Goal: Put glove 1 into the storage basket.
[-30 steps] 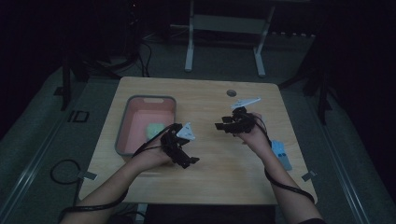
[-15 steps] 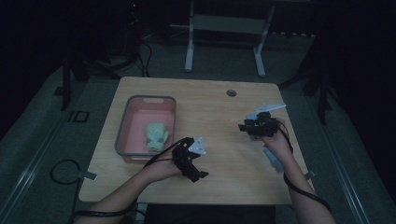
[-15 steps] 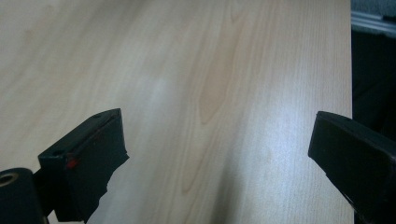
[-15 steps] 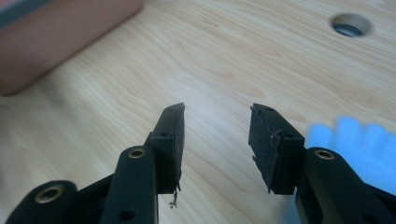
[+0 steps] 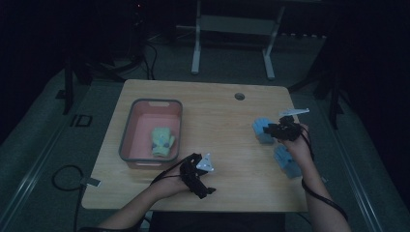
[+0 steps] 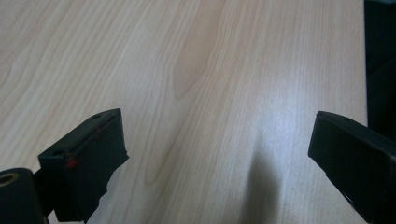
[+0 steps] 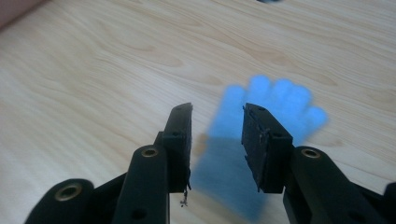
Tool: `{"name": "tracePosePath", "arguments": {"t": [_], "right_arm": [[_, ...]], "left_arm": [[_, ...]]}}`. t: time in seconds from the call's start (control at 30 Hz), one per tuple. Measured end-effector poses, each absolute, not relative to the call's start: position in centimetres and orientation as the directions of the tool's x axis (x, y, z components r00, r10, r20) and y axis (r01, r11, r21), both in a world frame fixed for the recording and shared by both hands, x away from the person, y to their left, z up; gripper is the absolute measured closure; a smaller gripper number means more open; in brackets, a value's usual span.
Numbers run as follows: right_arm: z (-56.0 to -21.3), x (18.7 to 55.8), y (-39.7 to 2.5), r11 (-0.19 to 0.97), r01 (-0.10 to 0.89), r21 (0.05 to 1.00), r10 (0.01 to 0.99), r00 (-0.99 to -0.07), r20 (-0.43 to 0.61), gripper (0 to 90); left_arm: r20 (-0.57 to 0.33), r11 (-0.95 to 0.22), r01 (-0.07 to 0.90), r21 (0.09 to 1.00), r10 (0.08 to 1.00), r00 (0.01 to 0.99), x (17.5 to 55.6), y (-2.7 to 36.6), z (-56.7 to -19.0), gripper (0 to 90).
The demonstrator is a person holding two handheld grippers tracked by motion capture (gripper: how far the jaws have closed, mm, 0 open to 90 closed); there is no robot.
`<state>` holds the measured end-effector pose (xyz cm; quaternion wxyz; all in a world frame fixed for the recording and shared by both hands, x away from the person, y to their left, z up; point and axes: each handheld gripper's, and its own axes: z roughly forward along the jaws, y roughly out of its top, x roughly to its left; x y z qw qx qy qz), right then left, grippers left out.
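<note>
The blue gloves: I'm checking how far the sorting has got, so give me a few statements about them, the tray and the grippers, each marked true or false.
1. A green glove lies in the pink tray. True.
2. Both blue gloves are in the tray. False: one blue glove and a second blue glove lie on the table.
3. The left gripper is open over bare wood. True.
4. The right gripper is clamped on a glove. False: its jaws stand apart above it.

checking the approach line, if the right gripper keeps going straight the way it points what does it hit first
Most likely the blue glove lying flat on the table. The right gripper has its jaws partly open and the glove sits right between and beyond them. How near it is cannot be told for sure.
</note>
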<state>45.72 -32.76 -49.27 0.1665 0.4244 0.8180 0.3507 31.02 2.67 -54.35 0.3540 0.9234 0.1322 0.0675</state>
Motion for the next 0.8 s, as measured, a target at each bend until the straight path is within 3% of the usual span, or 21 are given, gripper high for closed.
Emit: {"name": "tracePosePath", "arguments": {"t": [0.4, 0.57, 0.8], "right_arm": [[-52.5, 49.4, -33.3, 0.411, 0.644, 0.645, 0.843, -0.538, -0.001, 64.0], [-53.3, 50.1, -33.4, 0.382, 0.671, 0.636, 0.860, -0.510, 0.021, 63.0], [-53.8, 50.1, -33.2, 0.421, 0.657, 0.625, 0.853, -0.522, -0.026, 64.1]], "left_arm": [[0.017, -0.683, 0.235, 0.692, 0.341, 0.940, 30.4, 3.5, -56.2, 4.4], [0.015, -0.680, 0.232, 0.696, 0.336, 0.942, 30.3, 3.7, -56.3, 4.4], [0.006, -0.670, 0.239, 0.702, 0.341, 0.940, 30.5, 3.8, -56.5, 4.4]]}}
